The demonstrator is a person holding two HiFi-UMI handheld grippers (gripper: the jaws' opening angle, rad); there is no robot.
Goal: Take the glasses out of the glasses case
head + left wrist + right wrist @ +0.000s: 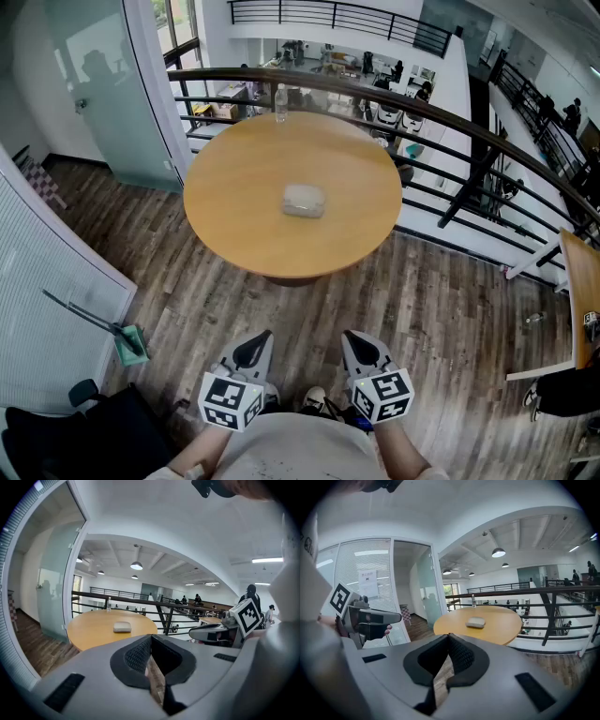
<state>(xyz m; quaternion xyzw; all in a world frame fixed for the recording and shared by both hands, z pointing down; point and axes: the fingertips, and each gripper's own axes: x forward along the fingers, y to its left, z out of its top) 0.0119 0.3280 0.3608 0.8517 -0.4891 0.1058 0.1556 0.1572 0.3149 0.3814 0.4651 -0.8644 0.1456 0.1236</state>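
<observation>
Glass wall (103, 84): It stands at the far left, behind the table.
Green dustpan (129, 345): It lies on the wood floor (422, 309) at the left. A long thin handle sticks out of it.
Left gripper (262, 336): It is low down, close to the person's body, over the wood floor. It is well apart from the table. Its fingers (140, 651) are pressed together at the tips, and they hold nothing.
Table (234, 216): It is round and light brown. It stands in front of both grippers, in the middle of the head view.
Bottle (280, 103): It is clear and stands upright at the far edge of the table, just beside the railing.
Glasses case (304, 201): It is pale grey and looks closed. It lies flat near the middle of the table, all by itself. It is well apart from both grippers, and no fingers touch it.
Right gripper (352, 336): It is low down too, just beside the left gripper, and it points at the table. Its fingers (461, 656) are closed tip to tip, with nothing between them.
Railing (450, 122): It is dark and curves behind the table, then runs off to the right.
Second table (583, 281): Only its edge shows at the far right.
</observation>
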